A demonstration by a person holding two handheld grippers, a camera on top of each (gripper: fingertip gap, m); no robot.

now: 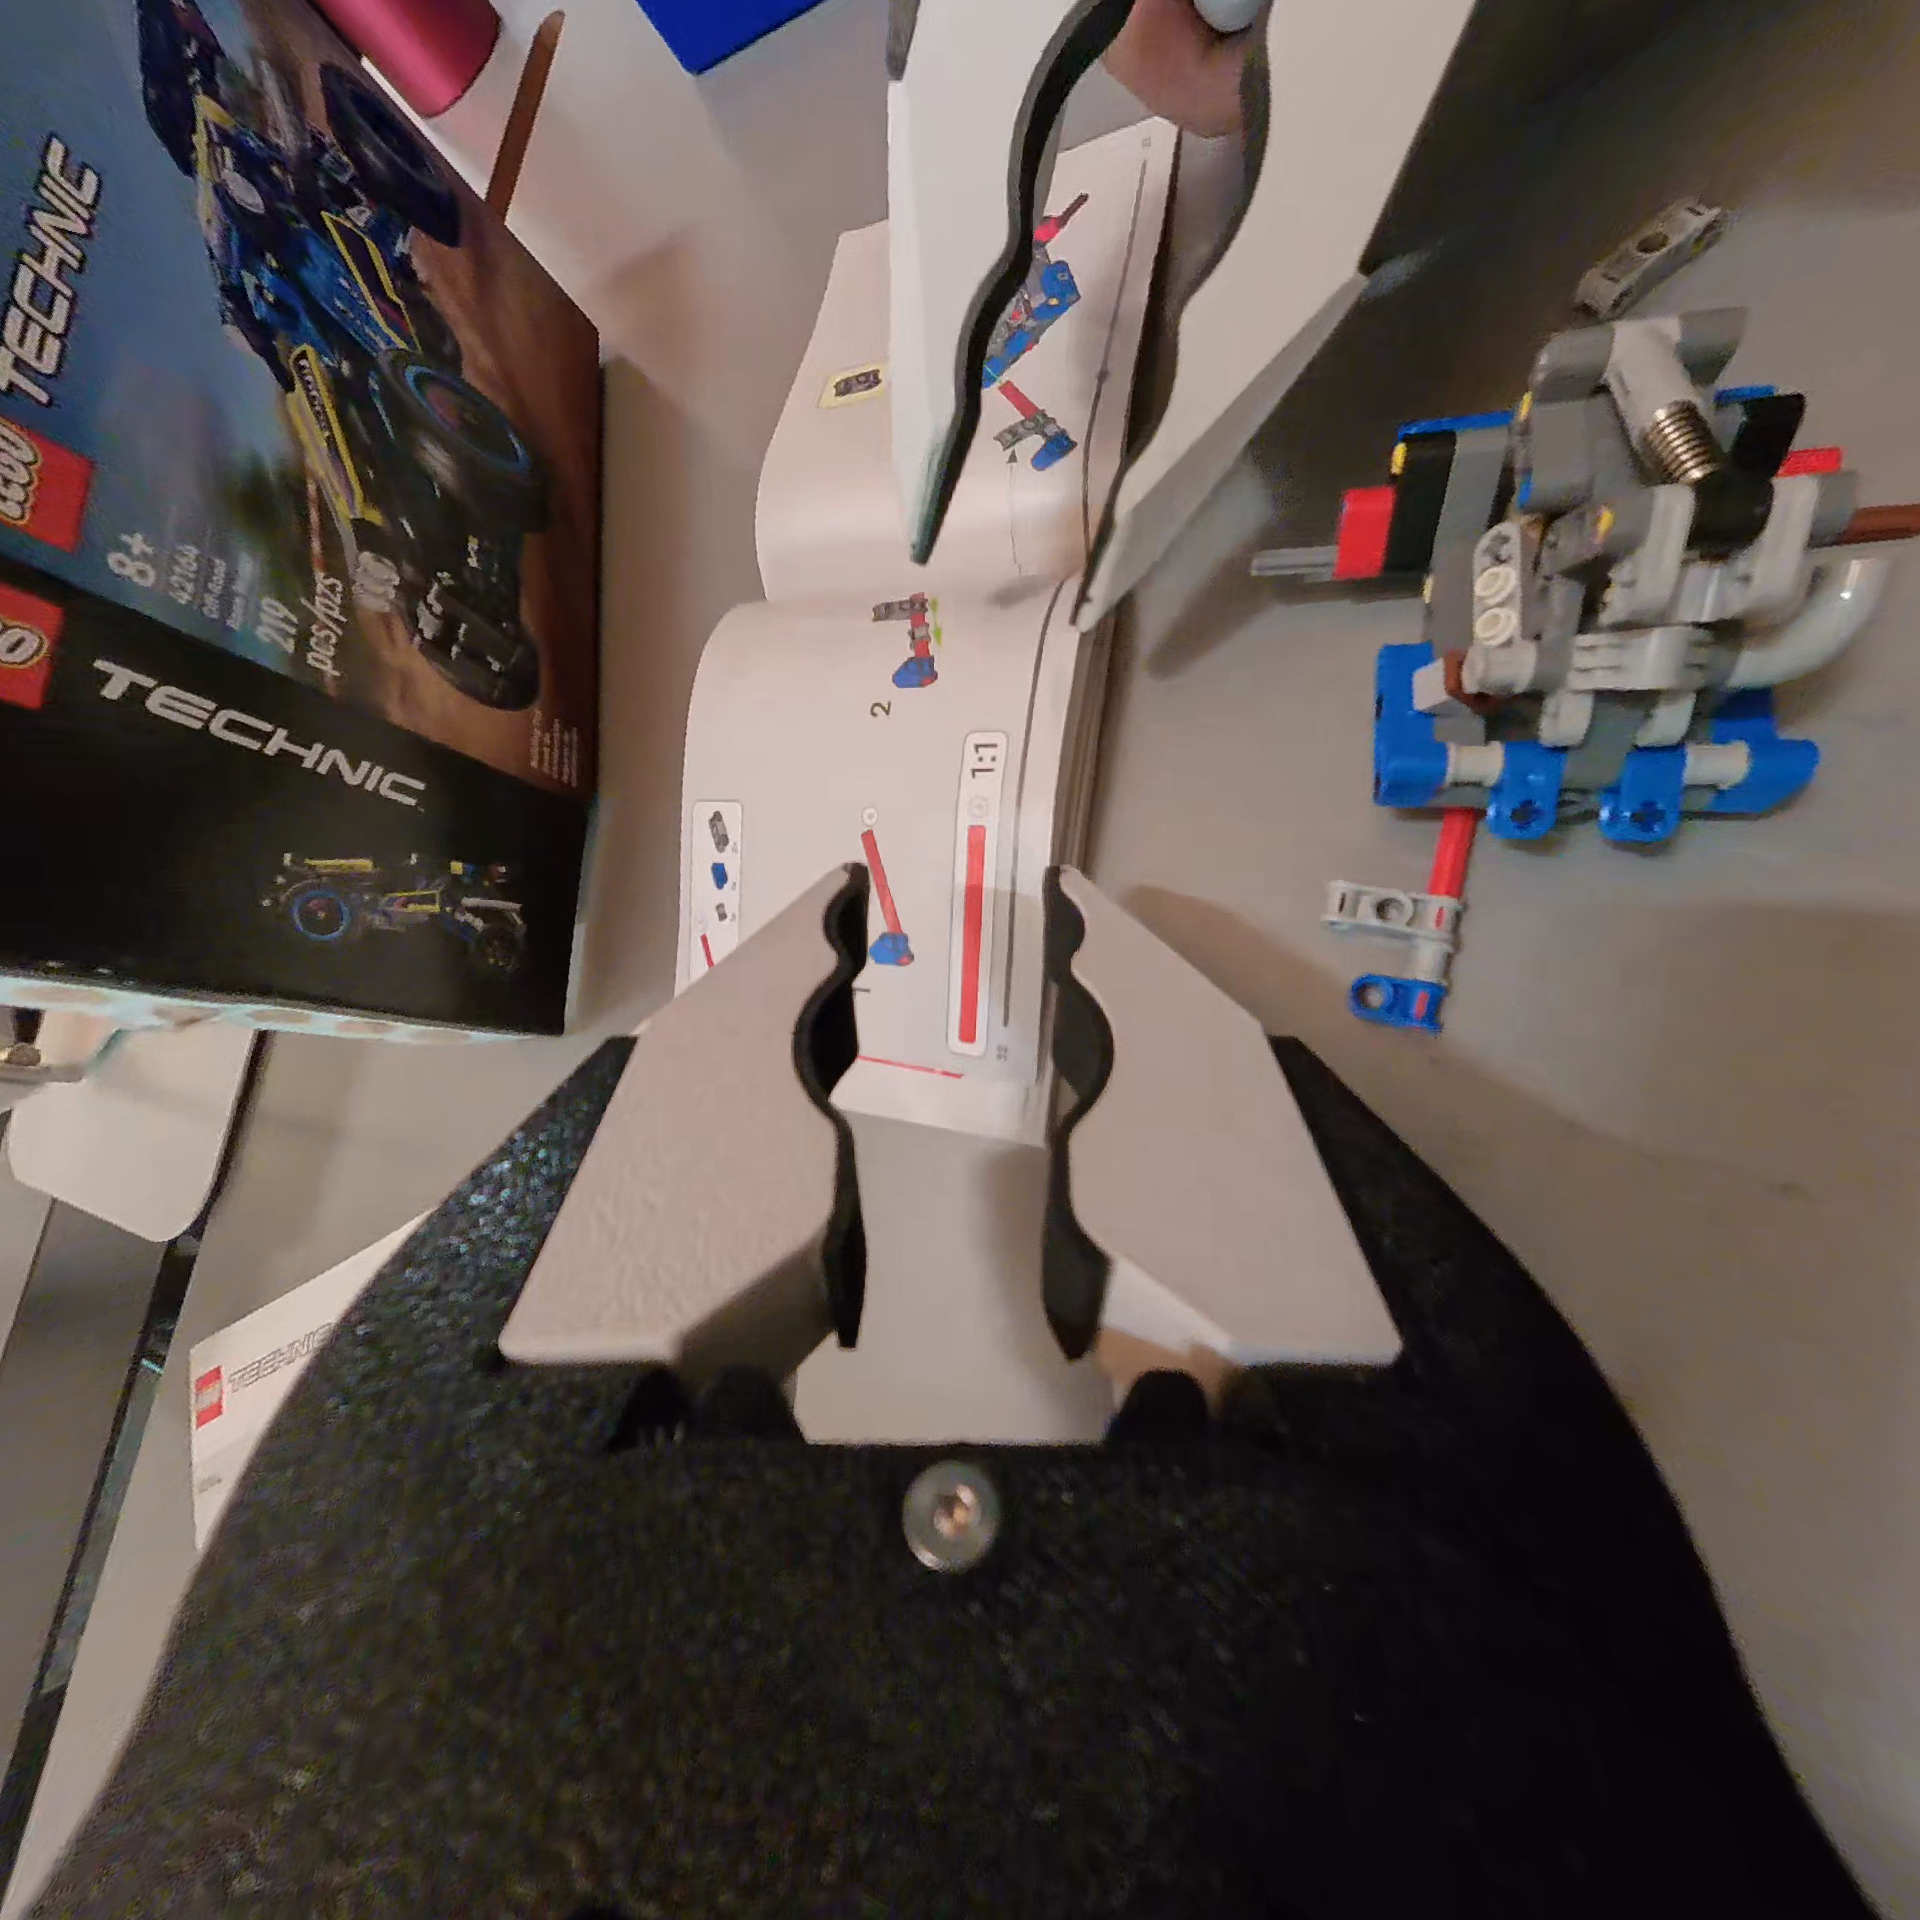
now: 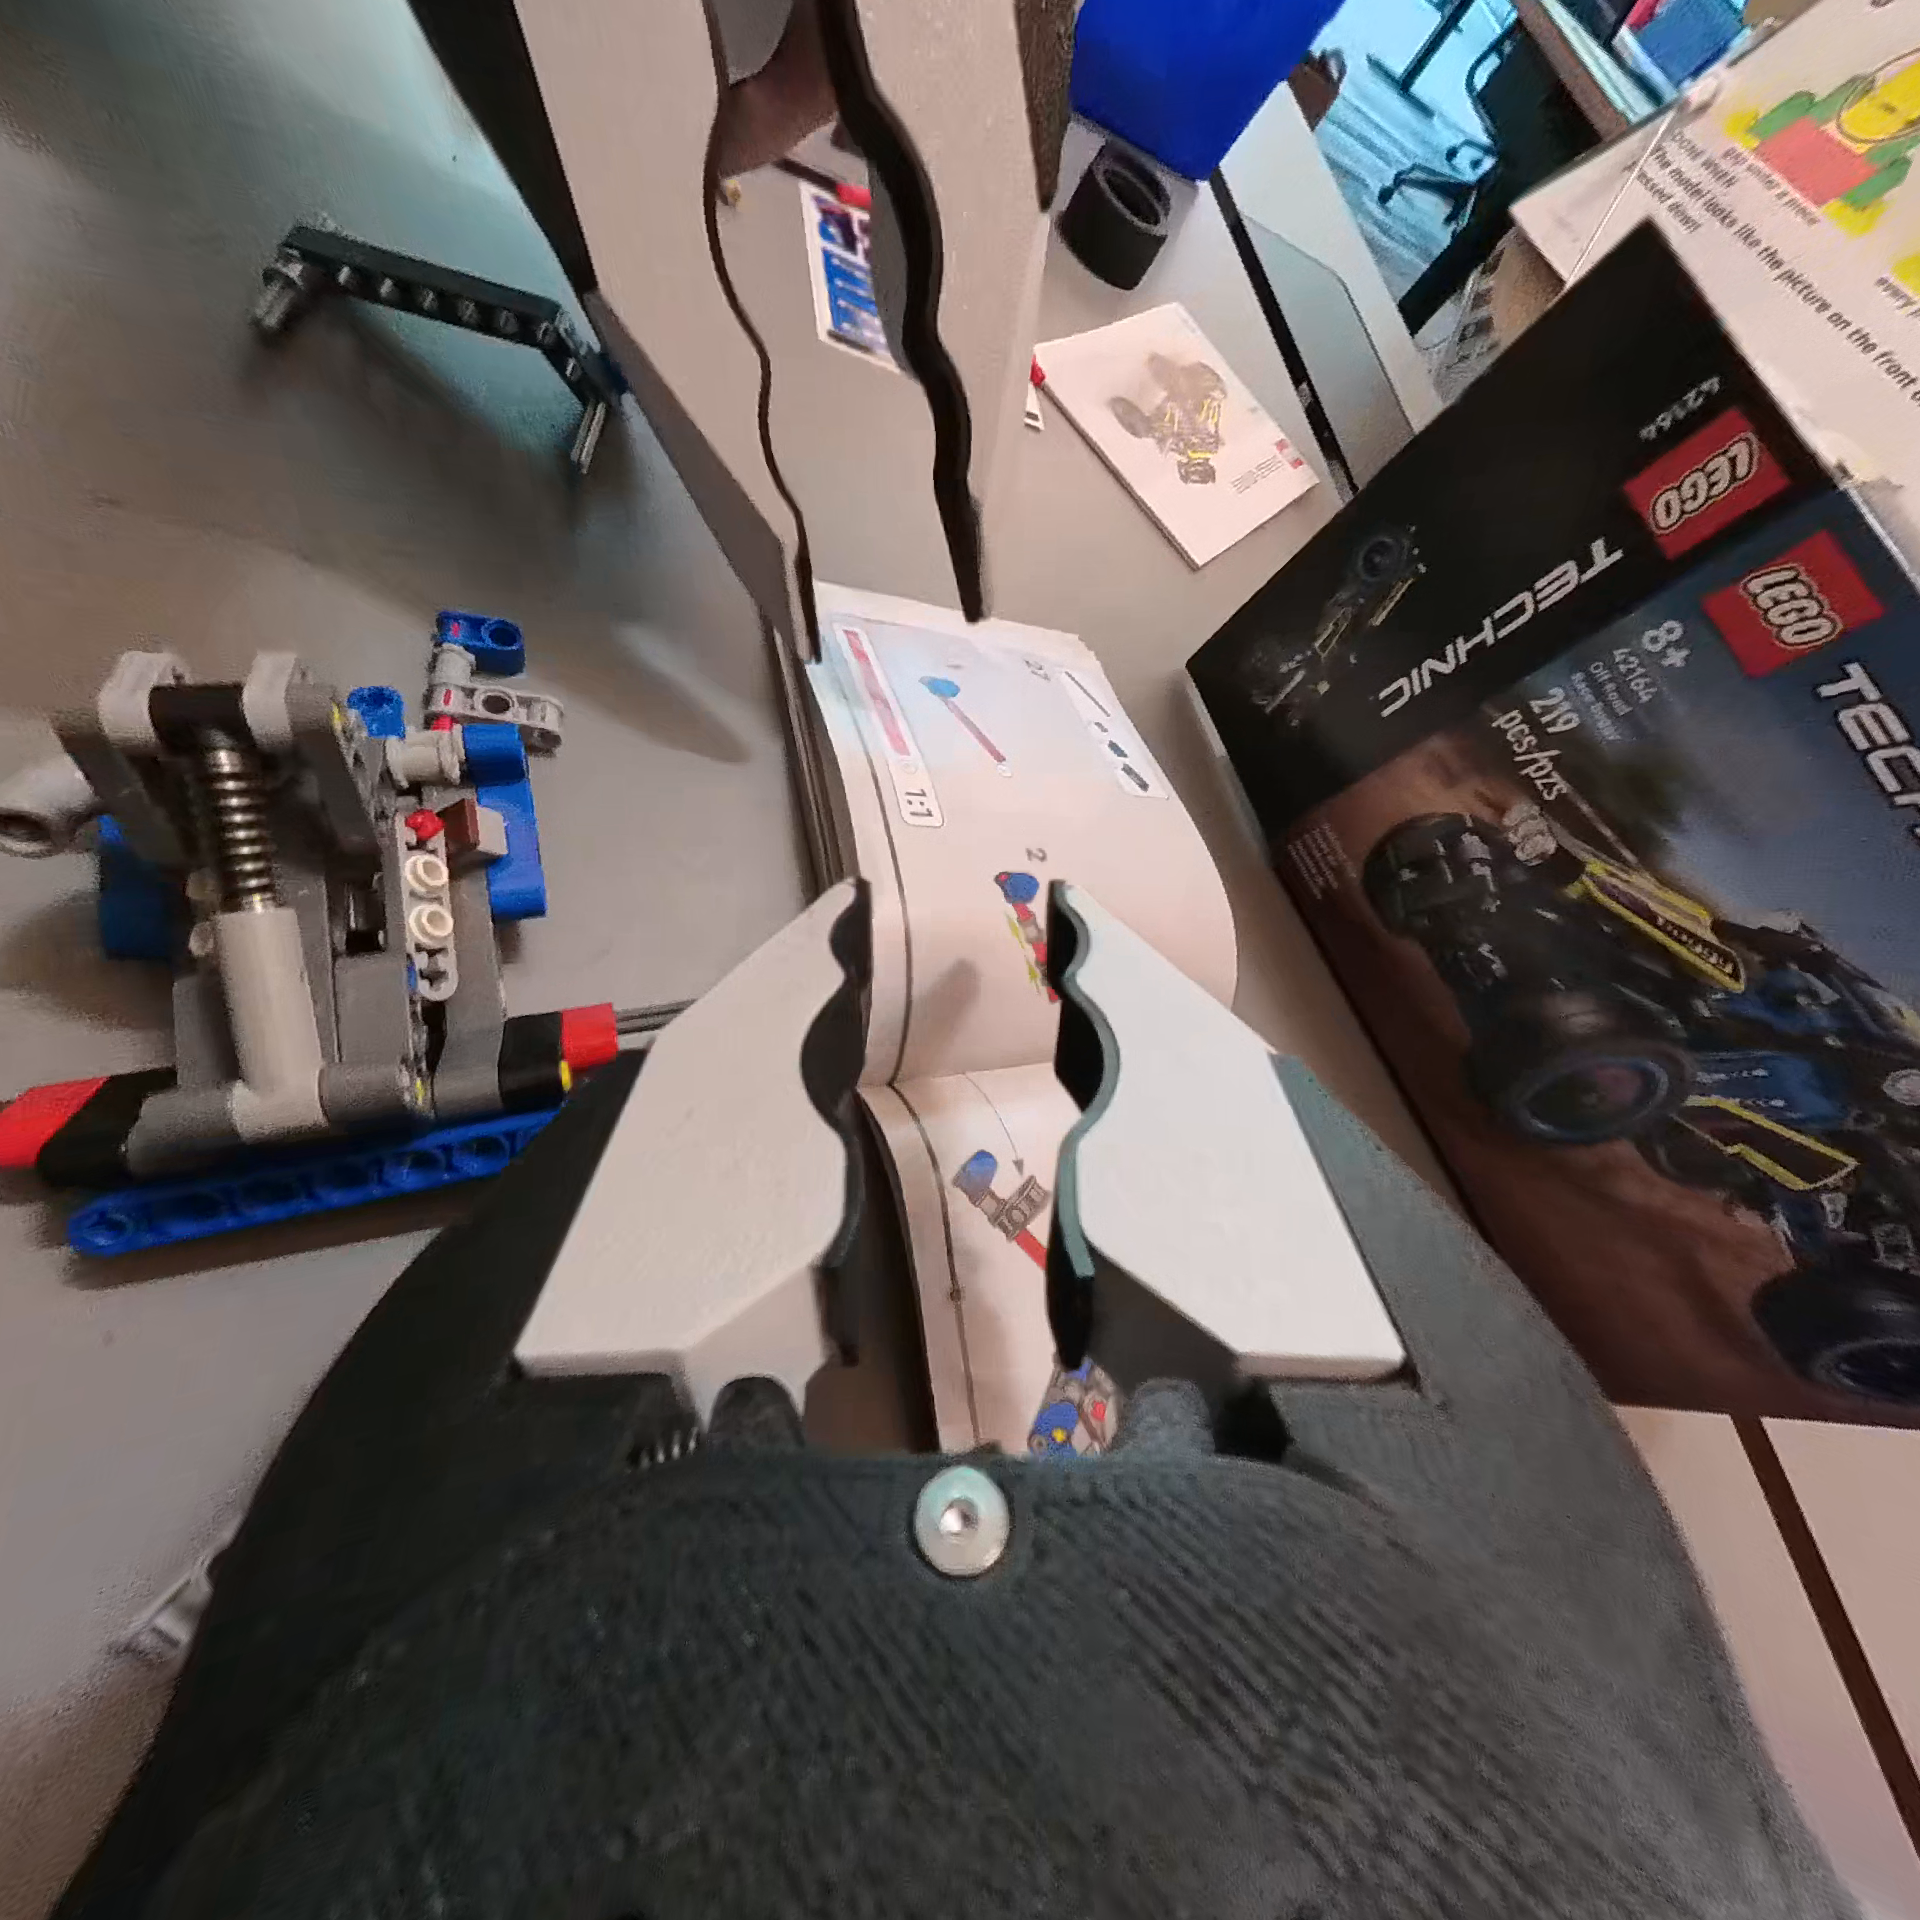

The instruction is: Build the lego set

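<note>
An open instruction booklet [image 1: 831, 727] lies on the grey table between both grippers; it also shows in the right wrist view [image 2: 1132, 862]. My left gripper [image 1: 956, 894] is open and empty over the booklet's near page. My right gripper [image 2: 956, 904] is open and empty over the opposite page, facing the left gripper [image 2: 891, 629]. The right gripper also shows in the left wrist view [image 1: 1008, 566]. The part-built grey, blue and red model with a metal spring [image 1: 1621, 582] [image 2: 312, 935] stands beside the booklet. A small red-axle piece with blue and grey connectors [image 1: 1403, 935] [image 2: 488, 675] lies next to it.
The set's box [image 1: 281, 520] [image 2: 1610, 883] lies on the booklet's other side. A black beam with holes [image 2: 426, 301], a second booklet [image 2: 1174, 426], a black tyre [image 2: 1117, 213], a sticker sheet [image 2: 847, 270] and a loose grey connector [image 1: 1652, 244] lie on the table. There is about 6 cm between the tips of the two grippers. My right gripper's tips are some 12 cm from the loose grey connector [image 1: 1652, 244].
</note>
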